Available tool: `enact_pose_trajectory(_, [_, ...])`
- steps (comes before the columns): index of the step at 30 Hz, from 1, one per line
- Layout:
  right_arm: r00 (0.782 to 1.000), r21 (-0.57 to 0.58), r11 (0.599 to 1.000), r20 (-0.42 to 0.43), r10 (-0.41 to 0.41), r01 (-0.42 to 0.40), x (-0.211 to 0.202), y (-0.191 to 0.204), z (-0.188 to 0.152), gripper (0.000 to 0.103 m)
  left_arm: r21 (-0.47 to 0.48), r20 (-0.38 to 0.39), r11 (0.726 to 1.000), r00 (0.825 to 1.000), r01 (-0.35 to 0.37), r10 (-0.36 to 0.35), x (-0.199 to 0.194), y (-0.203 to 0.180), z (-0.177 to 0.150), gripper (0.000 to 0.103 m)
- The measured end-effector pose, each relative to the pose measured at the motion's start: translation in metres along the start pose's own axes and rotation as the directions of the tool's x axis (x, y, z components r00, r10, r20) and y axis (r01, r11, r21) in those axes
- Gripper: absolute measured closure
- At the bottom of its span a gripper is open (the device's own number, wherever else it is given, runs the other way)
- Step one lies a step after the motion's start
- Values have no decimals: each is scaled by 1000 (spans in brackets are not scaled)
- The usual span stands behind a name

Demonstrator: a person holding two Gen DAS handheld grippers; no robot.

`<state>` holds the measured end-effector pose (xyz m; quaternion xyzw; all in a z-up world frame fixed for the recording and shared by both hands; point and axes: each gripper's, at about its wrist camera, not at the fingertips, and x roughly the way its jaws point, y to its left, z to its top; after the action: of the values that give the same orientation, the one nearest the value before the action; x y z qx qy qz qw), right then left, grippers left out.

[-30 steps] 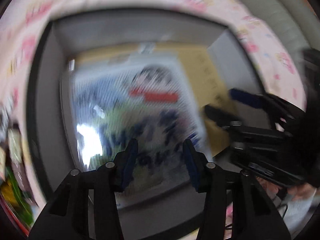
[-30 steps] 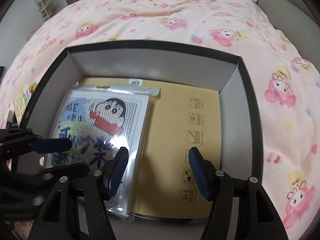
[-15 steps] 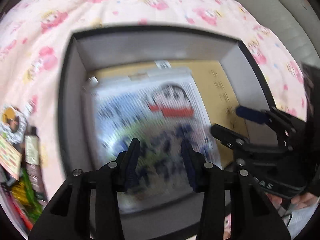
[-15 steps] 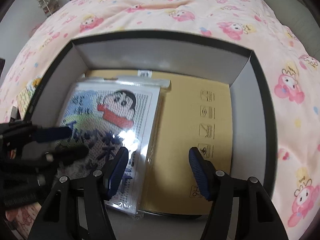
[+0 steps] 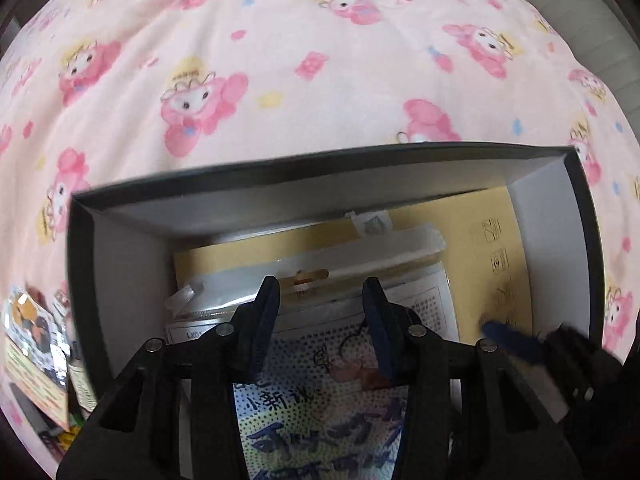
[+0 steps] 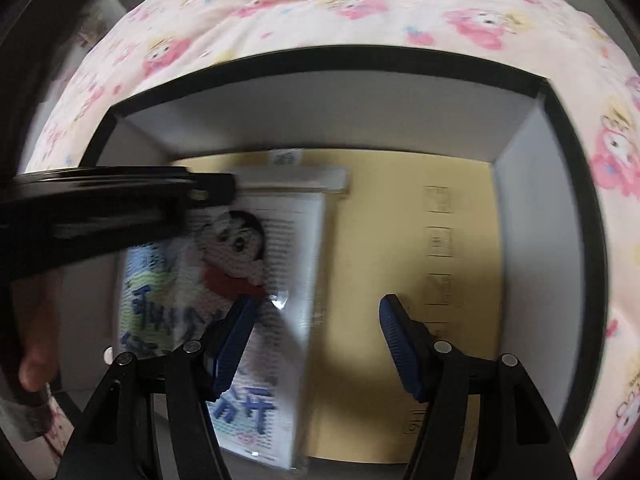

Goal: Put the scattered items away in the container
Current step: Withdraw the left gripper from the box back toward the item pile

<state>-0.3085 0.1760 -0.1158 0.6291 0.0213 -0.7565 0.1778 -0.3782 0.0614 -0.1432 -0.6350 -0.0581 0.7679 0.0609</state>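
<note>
A black box with grey inner walls (image 5: 120, 248) (image 6: 320, 120) sits on a pink cartoon-print blanket. Inside lie a tan cardboard sheet (image 5: 496, 240) (image 6: 380, 220) and a clear-wrapped cartoon boy packet (image 5: 320, 408) (image 6: 224, 264). My left gripper (image 5: 320, 300) is open and empty above the packet's top end. My right gripper (image 6: 316, 320) is open and empty over the box, above the packet's right edge. The left gripper's black body (image 6: 100, 200) crosses the right wrist view at the left.
Several loose snack packets (image 5: 36, 360) lie on the blanket left of the box. The pink blanket (image 5: 280, 60) (image 6: 360, 4) surrounds the box. A blue fingertip of the right gripper (image 5: 508, 340) shows at the box's right side.
Both grippers have moved forward and lower over the box. The left gripper now sits over the packet's top end and has tilted to look further out. Both stay open.
</note>
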Motion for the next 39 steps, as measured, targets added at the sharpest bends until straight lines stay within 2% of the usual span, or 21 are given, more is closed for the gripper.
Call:
enact_pose_trajectory(4, [999,-24,999,-25,38,-39,3,7,-1,41,-18,-6,1000,1000,3,-3,-2,7,-6,57])
enact_pose_trajectory(7, [995,-12,995,-35,98,-98,4,6,0,41,-12,-8,1000,1000,-15,15,-5,11,-10,57])
enact_pose_trajectory(8, [993,-26,993,-38,110,-111,4,9,0,41,-11,-7,1000,1000,-12,12,-8,13,-11,61])
enact_pose_trajectory(11, [998,-40,997,-16,60,-60,-2,9,2,41,-21,22,998,998,52,-52,-26,15,-13,62])
enact_pose_trajectory(15, [995,13,1000,101,-23,22,-34,-8,4,41,24,81,996,993,83,-85,-61,3,-31,62])
enact_pose_trajectory(18, [975,85,994,205,-86,70,-67,-25,-5,41,59,99,991,987,122,-128,-75,-1,-51,62])
enact_pose_trajectory(21, [947,145,987,301,-113,71,-100,-45,-23,41,80,118,978,972,194,-202,-74,-18,-69,62])
enact_pose_trajectory(26, [885,228,968,420,-199,109,-142,-76,-38,41,122,67,972,976,199,-208,-58,-57,-88,62])
enact_pose_trajectory(28, [890,231,970,422,-175,82,-138,-77,-45,41,158,64,968,976,197,-209,-55,-76,-92,62])
enact_pose_trajectory(30, [902,223,974,409,-135,45,-130,-73,-47,41,203,83,964,979,169,-189,-51,-92,-95,67])
enact_pose_trajectory(33, [912,198,978,389,-133,58,-111,-72,-39,41,232,73,968,991,90,-110,-39,-106,-95,71])
enact_pose_trajectory(35, [914,192,977,372,-161,94,-104,-67,-39,43,216,45,976,998,23,-34,-29,-106,-94,75])
enact_pose_trajectory(37, [916,178,977,363,-172,113,-101,-64,-41,43,187,14,981,999,-54,52,-19,-100,-92,75])
enact_pose_trajectory(39, [920,172,980,358,-159,102,-98,-63,-42,43,169,11,983,998,-65,64,-17,-92,-92,77])
